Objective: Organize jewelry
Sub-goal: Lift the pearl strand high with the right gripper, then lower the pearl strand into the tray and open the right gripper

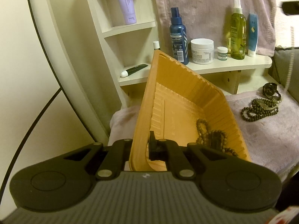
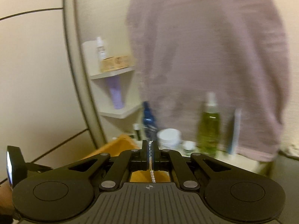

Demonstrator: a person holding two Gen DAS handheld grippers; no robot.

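Left gripper [image 1: 142, 147], jaws clamped on the tilted orange ribbed plastic tray [image 1: 186, 100], steadies it; right gripper [image 2: 150, 155], jaws pinching a silvery bead chain [image 2: 152, 176] dangling toward six o'clock, hovers above.

The right wrist view is smeared: the green bottle [image 2: 209, 125], blue bottle [image 2: 149, 119] and white jar [image 2: 169, 137] are blurred and their labels unreadable. The left gripper [image 1: 143, 149] hides the near end of the orange tray [image 1: 179, 85] and part of the bead strand [image 1: 203, 134] inside
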